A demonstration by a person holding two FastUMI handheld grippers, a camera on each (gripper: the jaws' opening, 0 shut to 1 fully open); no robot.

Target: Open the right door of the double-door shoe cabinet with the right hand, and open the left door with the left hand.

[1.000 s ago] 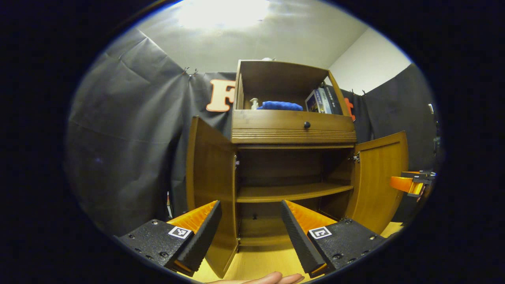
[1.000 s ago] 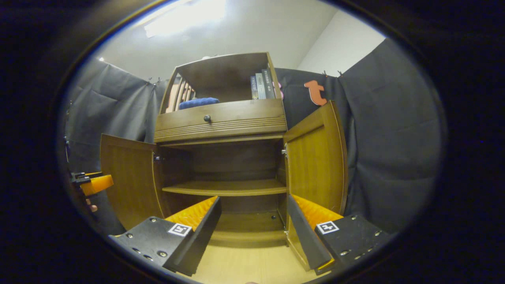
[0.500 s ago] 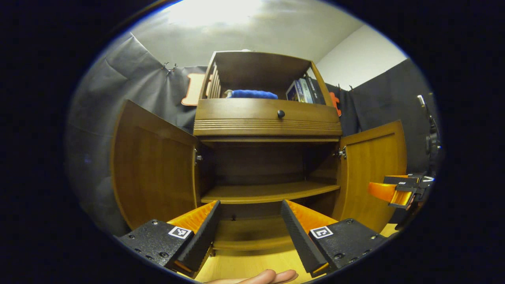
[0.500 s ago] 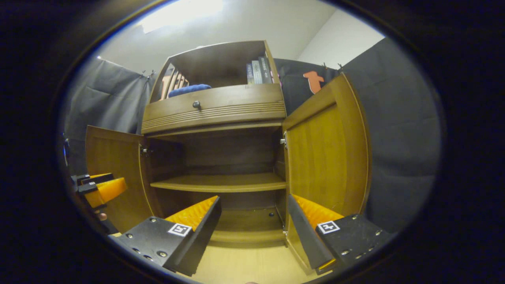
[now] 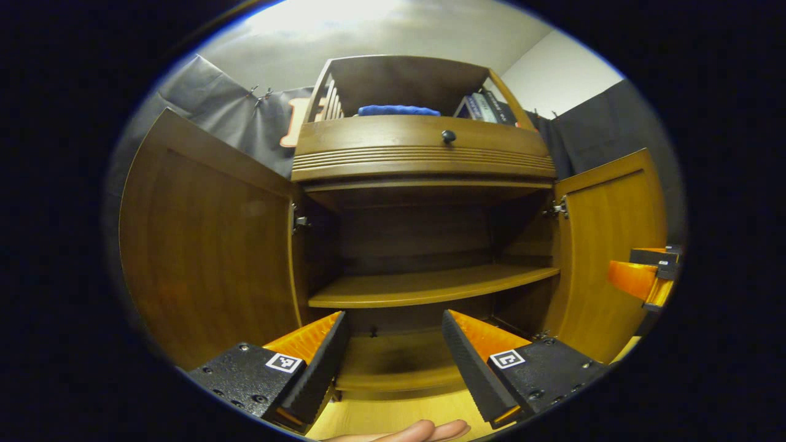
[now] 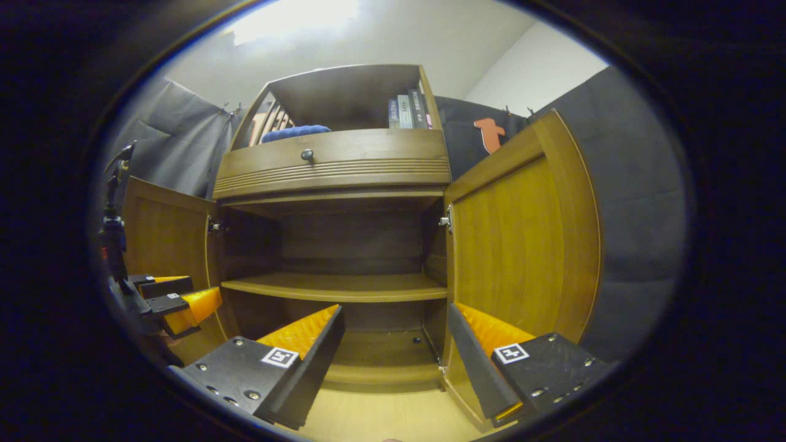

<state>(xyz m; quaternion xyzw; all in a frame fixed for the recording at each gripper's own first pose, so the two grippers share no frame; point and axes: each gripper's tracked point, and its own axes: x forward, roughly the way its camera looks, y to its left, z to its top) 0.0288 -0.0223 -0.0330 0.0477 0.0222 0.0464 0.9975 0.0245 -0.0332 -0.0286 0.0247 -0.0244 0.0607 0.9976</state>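
The brown wooden shoe cabinet stands in front of me with both lower doors swung wide. Its left door and right door both stand out from the body, baring an inner shelf with nothing on it. My left gripper is open, nothing between its fingers, facing the open compartment. My right gripper is open too, its right finger close to the right door's lower edge. The right gripper shows at the right edge of the left gripper view, the left gripper at the left edge of the right gripper view.
A drawer with a round dark knob sits above the doors. The open top shelf holds a blue cloth and books. Pale wooden floor lies below. A hand shows at the bottom.
Both views have closed in on the cabinet, which looks larger now. The left door has swung from edge-on to wide. Both grippers stay open.
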